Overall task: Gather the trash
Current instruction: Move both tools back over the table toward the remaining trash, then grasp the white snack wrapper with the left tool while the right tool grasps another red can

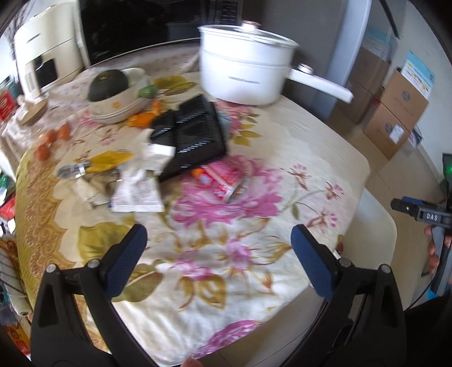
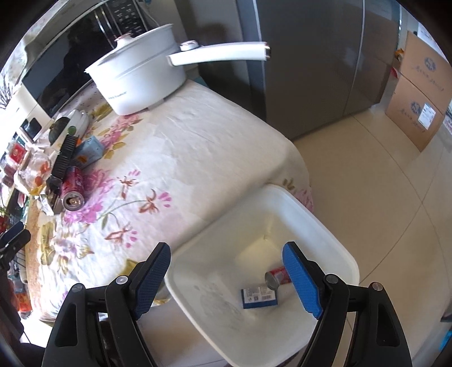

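While the left hand-held gripper (image 1: 219, 242) hangs over the flowered tabletop (image 1: 282, 135) with its two blue pads spread wide and nothing between them, the right hand-held gripper (image 2: 227, 271) is poised above a white bin (image 2: 333, 225) that stands just beside the tabletop's edge, its jaws likewise wide apart and empty. Inside the bin lie a red can (image 2: 278, 276) on its side and a small blue box (image 2: 258, 297), the two close together on the bin's floor.

More trash sits on the tabletop. A red can (image 1: 226, 180) lies on its side on the pink flower print, its open end facing the camera in the right wrist view. Just beside it is a black ribbed tray (image 1: 195, 135), tilted against other clutter, and next to that a crumpled white wrapper (image 1: 138, 189) and a yellow wrapper (image 1: 110, 161). A blue-grey carton (image 2: 90, 149) lies behind the tray. Orange peel (image 1: 141, 118) rests near a stack of pale bowls (image 1: 121, 104) holding a dark green squash (image 1: 108, 84).

A white pot (image 1: 240, 76) with a lid and long handle stands at the far side of the tabletop, well apart from the trash. Behind it is a black microwave (image 1: 135, 25); cardboard boxes (image 1: 395, 113) sit on the tiled floor. The left wrist view is blurred
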`<state>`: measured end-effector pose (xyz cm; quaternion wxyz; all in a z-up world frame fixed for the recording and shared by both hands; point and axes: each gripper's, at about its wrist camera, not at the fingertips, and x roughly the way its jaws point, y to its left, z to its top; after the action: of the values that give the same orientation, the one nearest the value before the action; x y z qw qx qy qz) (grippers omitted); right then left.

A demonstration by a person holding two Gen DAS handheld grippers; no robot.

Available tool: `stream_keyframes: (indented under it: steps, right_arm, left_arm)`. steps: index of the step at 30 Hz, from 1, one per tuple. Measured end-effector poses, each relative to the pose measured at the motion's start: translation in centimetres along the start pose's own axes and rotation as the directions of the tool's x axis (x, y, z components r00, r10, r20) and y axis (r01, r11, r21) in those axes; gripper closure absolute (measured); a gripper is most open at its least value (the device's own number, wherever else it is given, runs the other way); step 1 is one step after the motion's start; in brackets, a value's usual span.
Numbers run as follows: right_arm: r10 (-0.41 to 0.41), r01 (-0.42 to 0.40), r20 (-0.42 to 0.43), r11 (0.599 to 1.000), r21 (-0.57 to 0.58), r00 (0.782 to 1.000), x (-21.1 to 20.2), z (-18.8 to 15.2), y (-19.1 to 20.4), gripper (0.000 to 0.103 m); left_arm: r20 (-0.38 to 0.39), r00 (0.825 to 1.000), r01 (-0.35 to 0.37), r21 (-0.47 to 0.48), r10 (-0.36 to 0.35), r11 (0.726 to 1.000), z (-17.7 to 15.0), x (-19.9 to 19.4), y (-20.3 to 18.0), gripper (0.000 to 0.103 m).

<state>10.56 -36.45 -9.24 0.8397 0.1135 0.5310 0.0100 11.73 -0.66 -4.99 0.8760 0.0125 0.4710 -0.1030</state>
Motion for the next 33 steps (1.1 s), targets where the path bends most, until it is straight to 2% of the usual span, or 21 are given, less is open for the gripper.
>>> stream_keyframes:
  steps: [8, 14, 16, 21, 27, 33]
  right_arm:
    - [0.025, -0.024, 0.030, 0.999, -0.048, 0.999, -0.6, 1.5, 4.0, 0.019]
    - [0.044, -0.041, 0.032, 0.994, -0.097, 0.999, -0.3, 2.1, 7.6, 0.019]
    - [0.049, -0.045, 0.030, 0.993, -0.112, 0.998, -0.2, 2.4, 8.7, 0.019]
    - [0.051, -0.046, 0.030, 0.989, -0.144, 0.998, 0.3, 2.8, 11.2, 0.019]
    - [0.056, -0.054, 0.011, 0.986, -0.155, 0.998, 1.3, 3.0, 12.9, 0.018]
    - [0.053, -0.053, -0.004, 0.986, -0.157, 0.999, 2.2, 3.3, 13.7, 0.018]
  left_arm:
    - [0.017, 0.999, -0.040, -0.116, 0.042, 0.992, 0.3, -1.0, 5.3, 0.002]
    - [-0.003, 0.998, -0.064, -0.190, 0.065, 0.980, 0.2, -0.4, 8.8, 0.002]
    - [-0.006, 0.998, -0.056, -0.189, 0.056, 0.980, 0.2, 0.1, 9.2, 0.002]
    - [0.008, 1.000, 0.001, -0.093, -0.001, 0.996, 0.5, 2.7, 9.2, 0.002]
    - [0.035, 0.995, 0.101, -0.122, -0.098, 0.987, 1.2, 5.2, 10.0, 0.002]
    - [0.039, 0.995, 0.097, -0.105, -0.094, 0.990, 2.4, 7.1, 9.5, 0.002]
